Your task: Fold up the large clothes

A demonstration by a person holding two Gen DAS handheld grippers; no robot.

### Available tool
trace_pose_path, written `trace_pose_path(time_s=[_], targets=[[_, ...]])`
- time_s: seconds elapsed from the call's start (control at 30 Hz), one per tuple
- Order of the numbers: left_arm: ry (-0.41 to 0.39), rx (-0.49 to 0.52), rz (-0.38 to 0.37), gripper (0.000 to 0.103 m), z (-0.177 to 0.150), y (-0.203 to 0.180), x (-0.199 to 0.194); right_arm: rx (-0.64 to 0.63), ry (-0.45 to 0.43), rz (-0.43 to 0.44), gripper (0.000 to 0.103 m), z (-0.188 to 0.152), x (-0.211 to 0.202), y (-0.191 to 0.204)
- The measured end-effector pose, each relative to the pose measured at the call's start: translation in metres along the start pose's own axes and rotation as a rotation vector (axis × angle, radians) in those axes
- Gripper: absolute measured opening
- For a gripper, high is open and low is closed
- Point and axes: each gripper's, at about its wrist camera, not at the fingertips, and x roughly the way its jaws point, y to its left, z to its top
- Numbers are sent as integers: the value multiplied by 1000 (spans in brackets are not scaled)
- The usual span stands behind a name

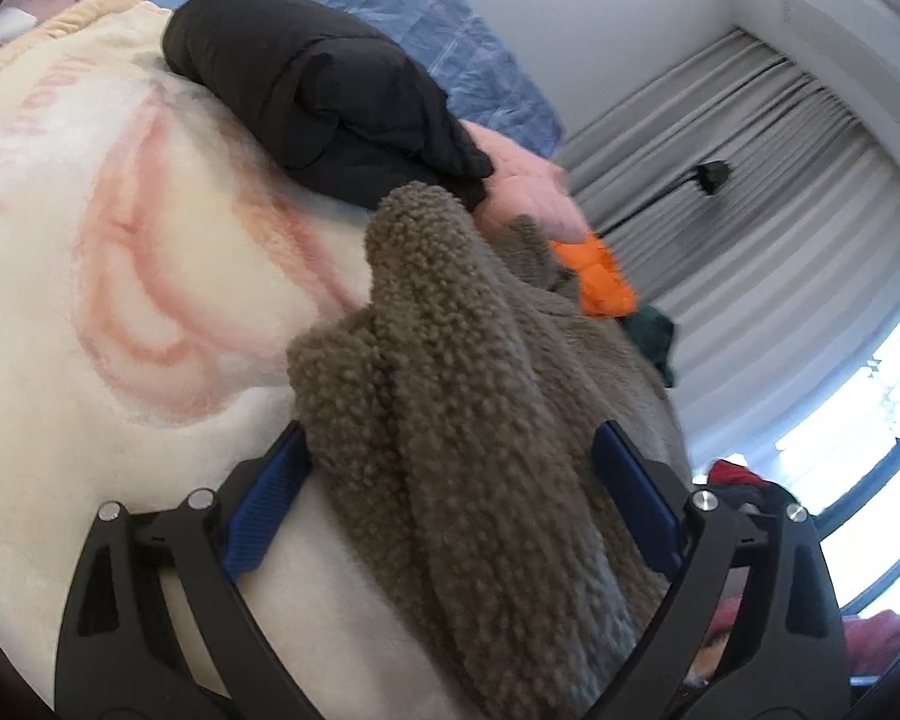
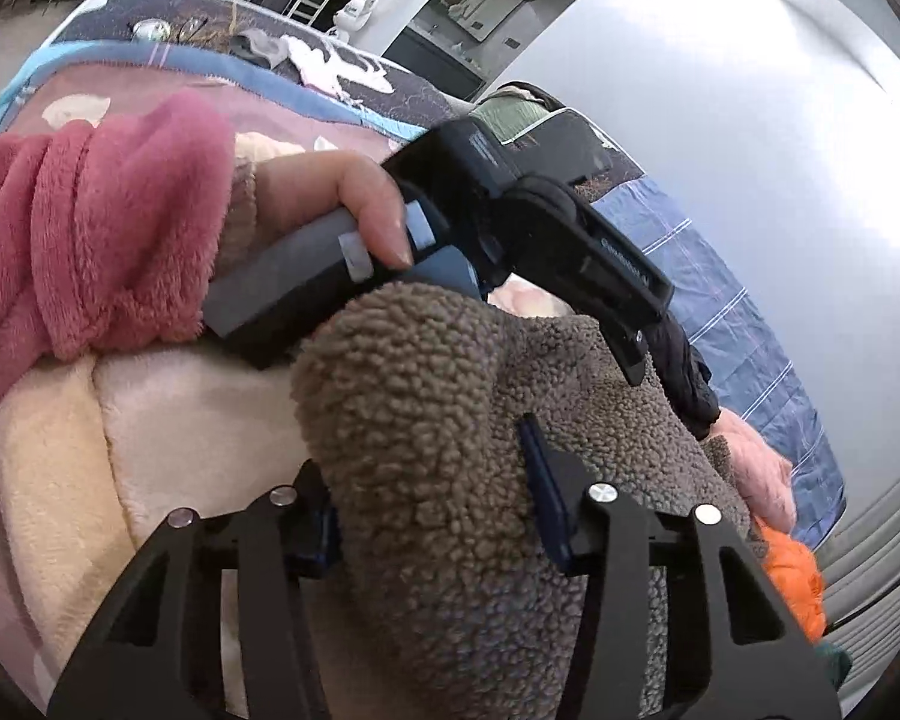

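A brown fleece garment point(image 1: 468, 372) lies bunched on a cream blanket point(image 1: 120, 240). My left gripper point(image 1: 450, 480) has its blue pads on both sides of a thick fold of the fleece and grips it. My right gripper point(image 2: 432, 498) is also closed on a thick roll of the same fleece point(image 2: 426, 420). In the right wrist view the left gripper's body point(image 2: 510, 228) shows above the fleece, held by a hand in a pink sleeve point(image 2: 84, 240). A folded black garment point(image 1: 318, 96) lies on the blanket behind the fleece.
A pink garment point(image 1: 528, 192), an orange one point(image 1: 600, 276) and a dark green one point(image 1: 654, 336) lie past the fleece. A blue checked bedcover point(image 1: 450, 18) lies behind. Grey curtains point(image 1: 750, 198) and a bright window point(image 1: 858, 420) stand on the right.
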Motion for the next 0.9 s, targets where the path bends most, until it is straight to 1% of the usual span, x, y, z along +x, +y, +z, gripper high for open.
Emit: trace_pose_path(time_s=[0.03,0.07,0.1,0.13,0.17,0.23,0.33,0.47,0.53,0.6,0.63,0.7,0.8,0.83,0.9], targets=[[10,-3,39,78,2,-2,4,24,-4,13,46,0,-2,-4],[31,-7,82,60,6,-6,8,49,-8,25,44,1,-4,-8],[42,-16,86,54,9,-8,9,84,-16,41,42,2,-6,-14],[44,-27,95,44,12,-13,8,120,-25,54,41,2,-10,-21],[39,-13,116,37,16,-21,5,156,-37,68,39,2,-13,-28],[28,31,157,34,22,-40,-1,233,-77,91,38,2,-25,-46],[10,68,190,34,33,-71,-8,313,-155,87,36,1,-51,-71],[-29,113,181,34,55,-126,-12,455,-255,80,34,-8,-85,-114],[-42,150,182,34,67,-162,-7,537,-304,74,33,-18,-103,-139],[-42,193,189,34,72,-191,2,611,-348,63,32,-33,-122,-163],[-39,223,196,34,76,-212,11,640,-365,56,32,-41,-130,-173],[-29,263,205,34,81,-241,29,709,-400,38,30,-63,-147,-196],[0,334,214,34,86,-292,71,824,-439,15,30,-103,-170,-231],[18,366,216,34,86,-313,94,864,-448,10,30,-118,-177,-242],[50,414,220,34,84,-340,128,950,-462,-3,30,-151,-189,-263]])
